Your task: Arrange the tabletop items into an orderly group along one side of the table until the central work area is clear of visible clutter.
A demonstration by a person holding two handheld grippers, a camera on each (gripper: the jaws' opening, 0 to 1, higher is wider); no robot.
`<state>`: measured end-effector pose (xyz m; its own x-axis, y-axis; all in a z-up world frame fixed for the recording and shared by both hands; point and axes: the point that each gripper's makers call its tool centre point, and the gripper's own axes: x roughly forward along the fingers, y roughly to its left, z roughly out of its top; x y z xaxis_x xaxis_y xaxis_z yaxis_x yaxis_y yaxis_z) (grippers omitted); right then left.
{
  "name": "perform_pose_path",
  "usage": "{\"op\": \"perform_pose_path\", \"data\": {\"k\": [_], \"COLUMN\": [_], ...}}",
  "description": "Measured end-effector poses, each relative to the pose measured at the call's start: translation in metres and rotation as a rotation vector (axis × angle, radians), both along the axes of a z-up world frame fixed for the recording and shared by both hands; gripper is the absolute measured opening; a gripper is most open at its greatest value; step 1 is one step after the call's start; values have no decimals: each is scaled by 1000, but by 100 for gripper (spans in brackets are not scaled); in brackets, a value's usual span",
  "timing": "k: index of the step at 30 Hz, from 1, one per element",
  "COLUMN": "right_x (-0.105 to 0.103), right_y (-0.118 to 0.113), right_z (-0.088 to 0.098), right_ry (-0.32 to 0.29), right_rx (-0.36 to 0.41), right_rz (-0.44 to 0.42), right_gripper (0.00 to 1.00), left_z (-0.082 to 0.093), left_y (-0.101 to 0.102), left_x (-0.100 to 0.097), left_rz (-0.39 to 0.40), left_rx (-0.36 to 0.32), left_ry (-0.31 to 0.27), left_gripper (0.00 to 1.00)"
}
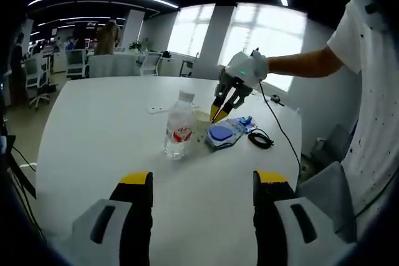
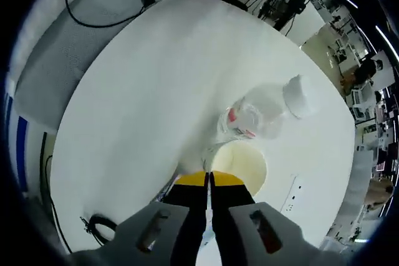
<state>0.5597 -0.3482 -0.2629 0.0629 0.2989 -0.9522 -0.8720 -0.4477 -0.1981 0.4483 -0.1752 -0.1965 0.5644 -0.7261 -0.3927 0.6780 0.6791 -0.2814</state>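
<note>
Left tool [image 1: 202, 185] low over the bare near part of the white surface [image 1: 93, 129], jaws spread wide with nothing between them, well apart from the clutter. Right tool [image 2: 208, 179] with yellow-tipped jaws pressed together at the near rim of a pale round cup [image 2: 240, 165], whether anything is pinched between them not discernible; seen from the left gripper view, same right tool [image 1: 219, 113] held in a white-gloved hand [image 1: 246, 66] and angled down. Clear water bottle [image 1: 179, 126] upright just beside the cup, blue-and-white packet [image 1: 227, 133] and coiled black cable [image 1: 260, 139] near it.
</note>
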Motion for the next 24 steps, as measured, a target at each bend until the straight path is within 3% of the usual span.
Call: {"op": "perform_pose_path", "data": {"k": [14, 24], "right_x": [1, -2], "right_y": [0, -2], "right_z": [-13, -18], "right_ry": [-25, -13], "right_rx": [-35, -42], "right_rz": [56, 51], "right_gripper": [0, 0], "left_z": [-3, -4], "left_y": [-2, -3], "left_x": [1, 1], "left_rz": [1, 5], "left_rx": [-1, -4], "left_ry": [6, 7], "left_gripper": [66, 66]}}
